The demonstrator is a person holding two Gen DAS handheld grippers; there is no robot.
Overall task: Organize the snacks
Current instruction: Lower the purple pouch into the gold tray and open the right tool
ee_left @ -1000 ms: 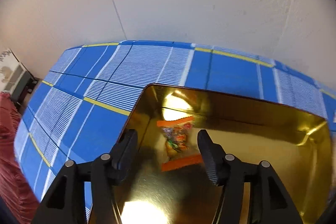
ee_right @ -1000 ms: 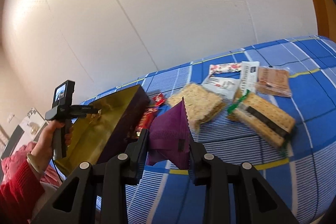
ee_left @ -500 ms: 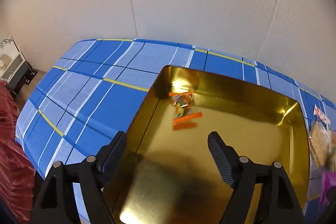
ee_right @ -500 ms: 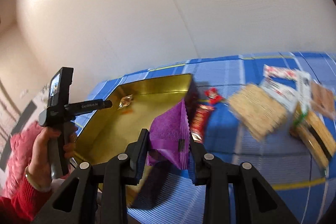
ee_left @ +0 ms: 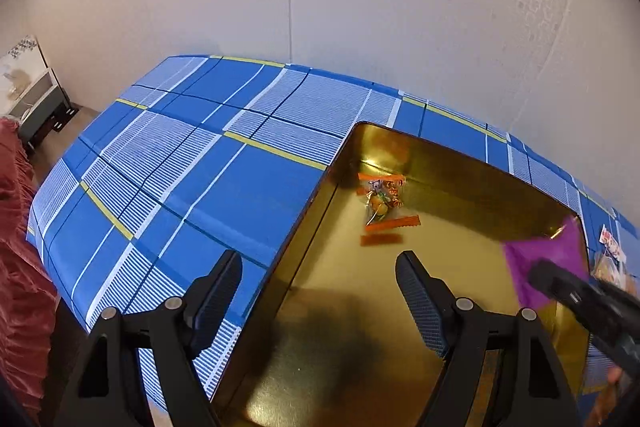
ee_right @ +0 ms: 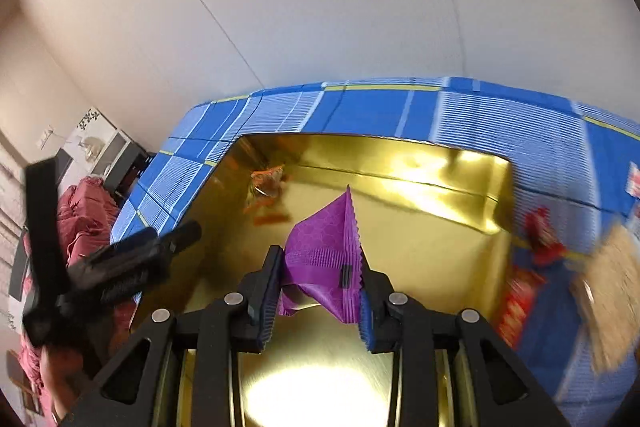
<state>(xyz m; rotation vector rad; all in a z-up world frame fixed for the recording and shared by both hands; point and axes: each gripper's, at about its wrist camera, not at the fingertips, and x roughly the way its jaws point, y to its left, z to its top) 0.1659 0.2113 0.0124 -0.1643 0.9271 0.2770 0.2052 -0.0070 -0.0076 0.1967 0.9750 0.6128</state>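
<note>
A gold tin box (ee_left: 316, 211) (ee_right: 460, 187) lies open on the blue plaid cloth. A small orange-trimmed candy packet (ee_left: 382, 203) (ee_right: 268, 183) lies in its far left corner. My right gripper (ee_right: 320, 287) is shut on a purple snack packet (ee_right: 328, 259) and holds it above the tin's inside; the packet also shows at the right of the left wrist view (ee_left: 548, 263). My left gripper (ee_left: 318, 291) is open and empty, above the tin's near left edge.
Blurred snacks lie right of the tin: a red candy (ee_right: 540, 239), a red bar (ee_right: 520, 303) and a tan cracker pack (ee_right: 608, 291). The white wall stands behind the table. A red fabric (ee_left: 16, 267) and a small shelf (ee_left: 32, 95) are off the table's left.
My right gripper has swung left with the purple packet, from beside the tin to over its inside. My left gripper has pulled back and left from the candy packet, staying open.
</note>
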